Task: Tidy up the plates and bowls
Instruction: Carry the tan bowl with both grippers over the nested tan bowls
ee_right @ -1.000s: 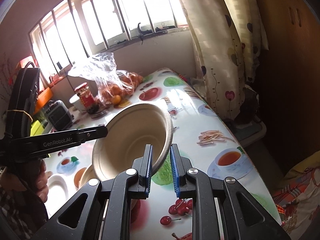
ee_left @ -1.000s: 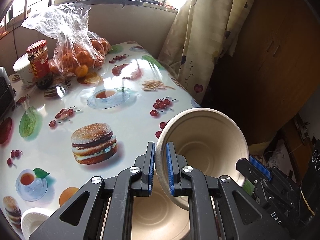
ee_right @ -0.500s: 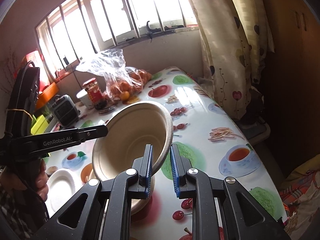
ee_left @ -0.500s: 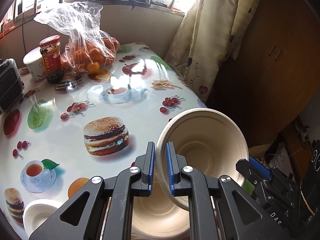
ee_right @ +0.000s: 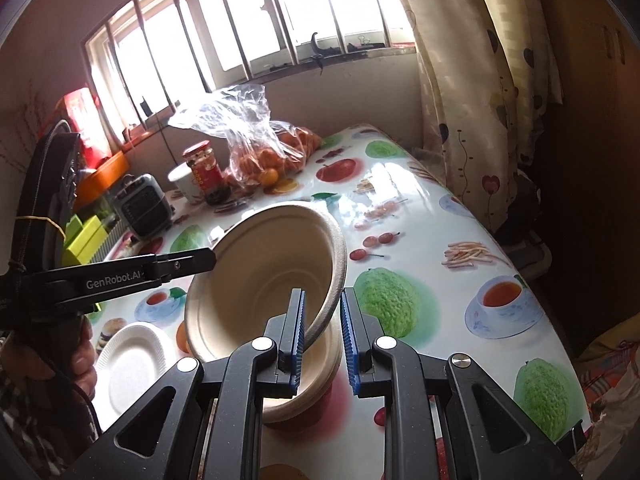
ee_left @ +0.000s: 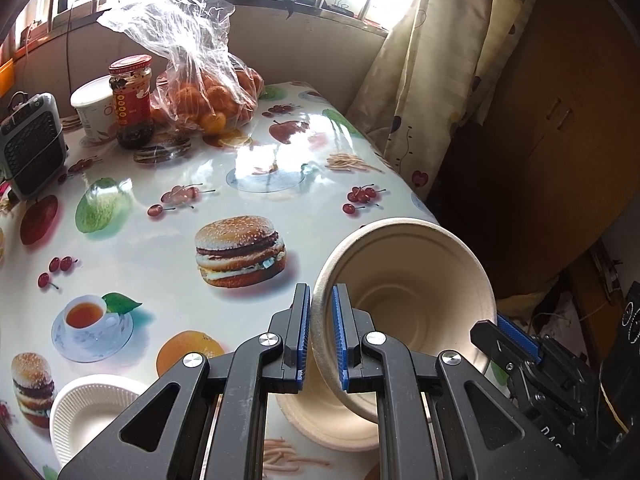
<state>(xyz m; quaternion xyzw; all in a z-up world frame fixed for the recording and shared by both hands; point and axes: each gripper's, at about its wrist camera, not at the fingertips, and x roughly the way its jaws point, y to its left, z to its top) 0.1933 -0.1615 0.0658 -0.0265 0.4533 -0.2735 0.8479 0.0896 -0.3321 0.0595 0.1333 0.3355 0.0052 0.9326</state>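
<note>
We hold 1 beige bowl (ee_left: 416, 292) tipped on edge between our 2 grippers, raised above the counter (ee_left: 160, 248). The left gripper (ee_left: 320, 340) is clamped on the bowl's near rim, its blue pads pressing the wall from both sides. The right gripper (ee_right: 322, 334) pinches the opposite rim, 1 pad inside the bowl and 1 outside; in the left wrist view its blue-tipped jaw reaches the bowl's far edge at lower right. In the right wrist view a hand (ee_right: 82, 356) grips the left gripper's handle at the lower left.

Directly under the held bowl, another beige bowl (ee_left: 328, 424) sits upright on the counter. Just left of it lies a white ribbed paper plate (ee_left: 92, 408), apart from the bowl.

Farther along the counter, whose glossy cloth is printed with burgers, teacups and fruit, stand a red-lidded jar (ee_left: 131, 100), a white tub (ee_left: 93, 108) just behind it, and a small grey fan heater (ee_left: 30, 144) to the left. A clear plastic bag of oranges (ee_left: 208, 96) slumps beside the jar. Beyond these are the barred window (ee_right: 248, 28) and a patterned curtain (ee_left: 432, 60) on the right.
</note>
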